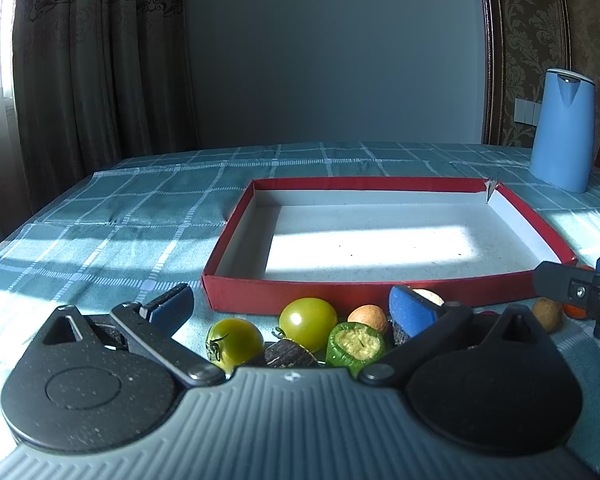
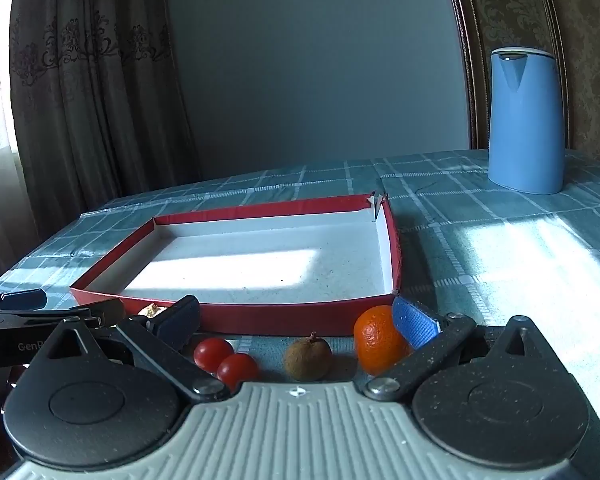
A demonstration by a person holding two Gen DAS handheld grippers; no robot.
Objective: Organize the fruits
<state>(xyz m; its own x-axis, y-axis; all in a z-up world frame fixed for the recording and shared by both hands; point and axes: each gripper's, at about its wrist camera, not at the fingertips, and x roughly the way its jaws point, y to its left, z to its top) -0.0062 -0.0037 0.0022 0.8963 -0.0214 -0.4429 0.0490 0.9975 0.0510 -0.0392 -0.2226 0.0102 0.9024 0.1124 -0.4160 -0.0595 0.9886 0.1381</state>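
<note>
A shallow red box (image 1: 380,294) with a white inside lies empty on the checked cloth; the right wrist view shows the red box (image 2: 284,316) too. In front of it, between the wide-apart fingers of my open left gripper (image 1: 296,306), lie two yellow-green tomatoes (image 1: 308,320), a cut green piece (image 1: 354,346), a dark piece (image 1: 290,354) and a tan ball (image 1: 368,318). My open right gripper (image 2: 298,320) frames two red cherry tomatoes (image 2: 224,360), a brown longan-like fruit (image 2: 308,358) and an orange mandarin (image 2: 378,340) that lies against its right blue pad (image 2: 414,326).
A tall blue kettle (image 2: 526,120) stands at the back right of the table. Curtains hang at the left, and a wall stands behind the table. The right gripper's finger (image 1: 572,288) shows at the right edge of the left wrist view, near another brown fruit (image 1: 546,314).
</note>
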